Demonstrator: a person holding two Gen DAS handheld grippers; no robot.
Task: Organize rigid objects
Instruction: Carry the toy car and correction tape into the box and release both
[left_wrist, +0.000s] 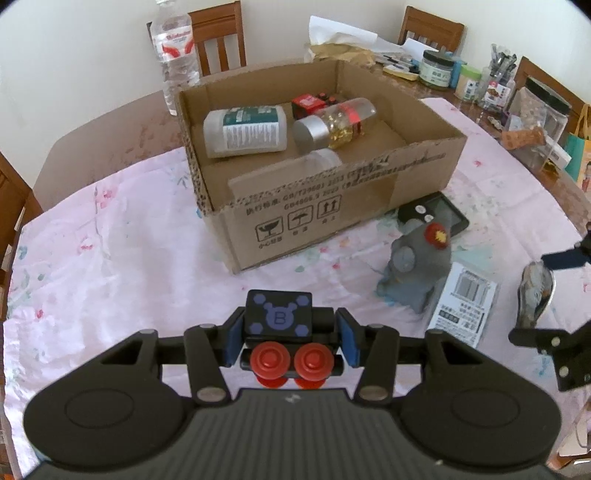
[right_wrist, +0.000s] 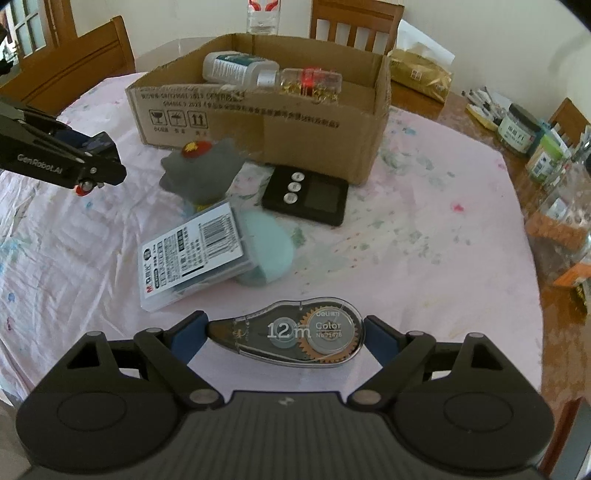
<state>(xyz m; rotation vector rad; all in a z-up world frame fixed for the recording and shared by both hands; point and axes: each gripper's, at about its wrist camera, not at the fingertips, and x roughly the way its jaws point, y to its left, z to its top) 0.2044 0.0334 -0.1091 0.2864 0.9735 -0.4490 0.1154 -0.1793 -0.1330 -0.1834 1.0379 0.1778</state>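
My left gripper (left_wrist: 289, 341) is shut on a small black toy vehicle (left_wrist: 279, 319) with red wheels, held above the tablecloth in front of the open cardboard box (left_wrist: 332, 206). The box holds a white bottle (left_wrist: 245, 129), a clear capsule bottle (left_wrist: 334, 123) and a red item. My right gripper (right_wrist: 286, 334) is shut on a clear correction tape dispenser (right_wrist: 291, 334); it also shows in the left wrist view (left_wrist: 535, 291) at the right. A grey plush toy (right_wrist: 205, 171), a clear card box (right_wrist: 192, 254) and a black digital scale (right_wrist: 306, 194) lie on the cloth near the box.
A round table with a pink floral cloth (right_wrist: 424, 240). A water bottle (left_wrist: 175, 51) stands behind the box. Jars and containers (right_wrist: 546, 158) crowd the right side. Wooden chairs (right_wrist: 354, 22) surround the table. A light blue pad (right_wrist: 267, 251) lies under the card box.
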